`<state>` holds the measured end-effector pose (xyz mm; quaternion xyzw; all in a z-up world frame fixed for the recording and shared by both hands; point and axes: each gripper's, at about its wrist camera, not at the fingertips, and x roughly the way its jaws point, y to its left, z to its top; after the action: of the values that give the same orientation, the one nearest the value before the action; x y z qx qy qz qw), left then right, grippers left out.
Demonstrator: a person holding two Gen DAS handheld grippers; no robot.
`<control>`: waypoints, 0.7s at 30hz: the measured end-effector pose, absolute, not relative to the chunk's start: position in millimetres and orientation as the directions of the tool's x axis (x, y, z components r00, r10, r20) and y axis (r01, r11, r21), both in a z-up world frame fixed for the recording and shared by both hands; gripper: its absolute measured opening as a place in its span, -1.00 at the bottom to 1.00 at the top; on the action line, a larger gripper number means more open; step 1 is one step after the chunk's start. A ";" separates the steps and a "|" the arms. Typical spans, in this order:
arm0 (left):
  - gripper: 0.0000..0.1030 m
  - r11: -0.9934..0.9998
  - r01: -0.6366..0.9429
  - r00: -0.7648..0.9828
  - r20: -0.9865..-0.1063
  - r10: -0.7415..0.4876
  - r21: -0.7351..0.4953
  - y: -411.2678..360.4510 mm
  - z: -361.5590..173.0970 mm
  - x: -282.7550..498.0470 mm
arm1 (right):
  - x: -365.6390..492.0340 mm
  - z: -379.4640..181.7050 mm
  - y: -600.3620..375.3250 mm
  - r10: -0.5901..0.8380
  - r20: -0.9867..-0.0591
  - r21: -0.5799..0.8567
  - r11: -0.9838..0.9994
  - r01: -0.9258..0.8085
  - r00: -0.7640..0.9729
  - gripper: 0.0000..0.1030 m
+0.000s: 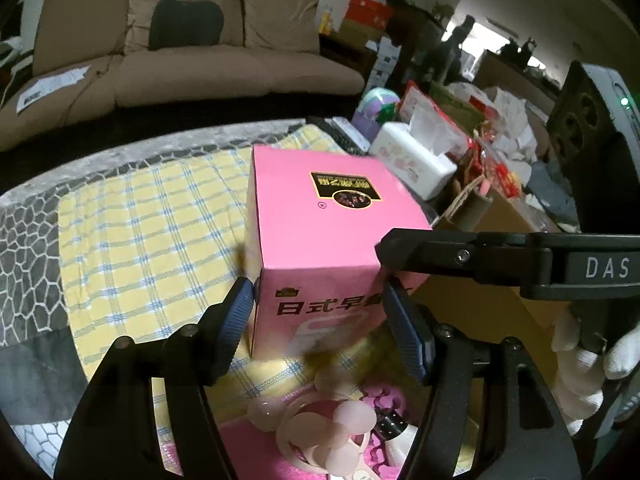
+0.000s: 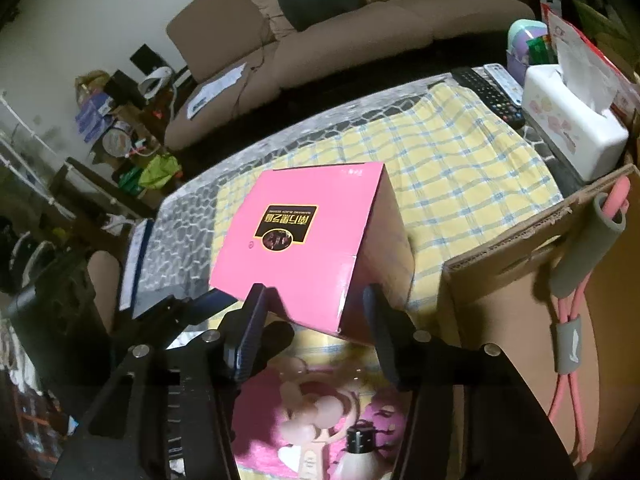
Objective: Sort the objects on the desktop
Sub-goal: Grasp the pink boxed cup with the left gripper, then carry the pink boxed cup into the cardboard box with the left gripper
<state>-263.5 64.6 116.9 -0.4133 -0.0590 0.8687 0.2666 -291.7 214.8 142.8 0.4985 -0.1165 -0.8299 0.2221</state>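
The left gripper (image 1: 320, 312) brackets the glossy pink cardboard box (image 1: 320, 216), which stands on the yellow checked cloth (image 1: 152, 216); whether its pads bite, I cannot tell. At three o'clock, the right gripper (image 2: 316, 320) gapes around the box's near corner, touching nothing. A lopsided squeeze could tip it onto the pale pink handheld fan (image 1: 340, 428) at six o'clock.

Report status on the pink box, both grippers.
Left gripper jaws straddle the pink box, contact unclear. Right gripper at its near corner, jaws open. Box upright on checked cloth. Pink handheld fan lying just below.
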 end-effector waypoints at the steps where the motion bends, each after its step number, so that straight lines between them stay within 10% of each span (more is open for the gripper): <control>1: 0.23 -0.851 -0.412 -0.523 -0.680 0.514 -0.327 62.3 121.1 -261.6 | -290.6 145.9 214.5 -0.491 -0.770 0.417 -0.871 0.260 -0.409 0.00; 21: 0.24 -0.756 -0.568 -0.621 -0.432 0.653 -0.325 111.4 308.0 -152.0 | -213.1 309.1 295.3 -0.572 -0.592 0.441 -0.820 0.365 -0.568 0.00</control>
<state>-152.0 111.4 308.0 -0.2708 -0.0785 0.8969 0.3406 -213.1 295.3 309.1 0.3799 -0.1360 -0.8750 0.2677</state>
